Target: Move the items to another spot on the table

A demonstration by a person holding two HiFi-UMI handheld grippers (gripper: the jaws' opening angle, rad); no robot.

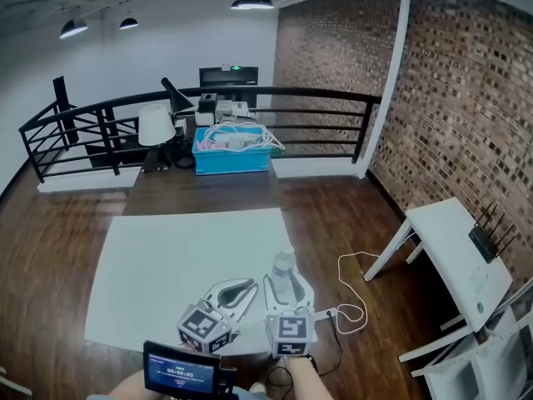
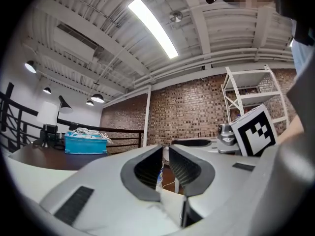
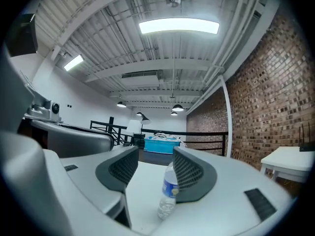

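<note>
The right gripper (image 3: 155,152) has its jaws apart around the upright water bottle (image 3: 168,191) on the counter (image 3: 146,178) (unclamped, nearer the right-hand jaw), the left gripper (image 2: 166,150) has its jaws closed and empty, so the move looks not yet begun.

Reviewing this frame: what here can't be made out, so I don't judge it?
1. Head view: the base of the bottle, hidden by the right gripper.
2. Right gripper view: whether the right pad touches the bottle; they overlap.
3. Left gripper view: most of the bottle, behind the jaws of the left gripper.
4. Head view: contents of the blue bin and text on the handheld screen, too small.
</note>
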